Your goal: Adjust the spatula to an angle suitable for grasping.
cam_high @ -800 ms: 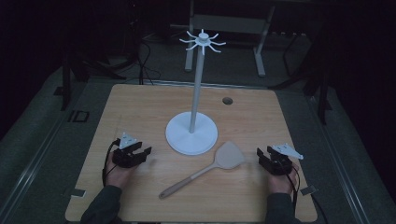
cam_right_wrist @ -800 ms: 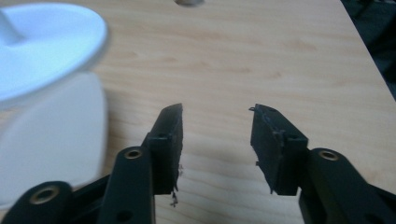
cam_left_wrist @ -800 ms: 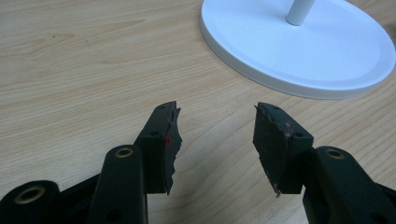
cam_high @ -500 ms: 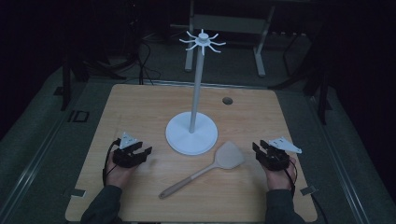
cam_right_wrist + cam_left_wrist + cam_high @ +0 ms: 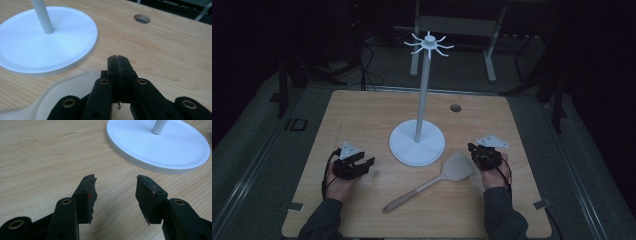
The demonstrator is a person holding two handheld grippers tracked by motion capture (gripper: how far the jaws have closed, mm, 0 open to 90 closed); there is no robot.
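A white stand (image 5: 418,145) with a round base, a tall pole and hooked arms at its top rises from the middle of the wooden table (image 5: 362,110). A beige spatula (image 5: 432,182) lies flat in front of the base, blade to the right. My right gripper (image 5: 475,151) sits just right of the blade with its jaws pressed together and nothing between them; in the right gripper view the blade (image 5: 62,92) lies beside the jaws, lower left. My left gripper (image 5: 362,165) rests on the table left of the base (image 5: 160,147), its jaws apart over bare wood.
A round cable hole (image 5: 455,108) is cut in the table at the back right. Dark floor and metal frame legs (image 5: 492,55) lie beyond the far edge. Bare wood (image 5: 357,120) spreads left and behind the stand.
My right gripper has slid left toward the spatula's blade. The left gripper, the spatula and the stand have stayed where they were.
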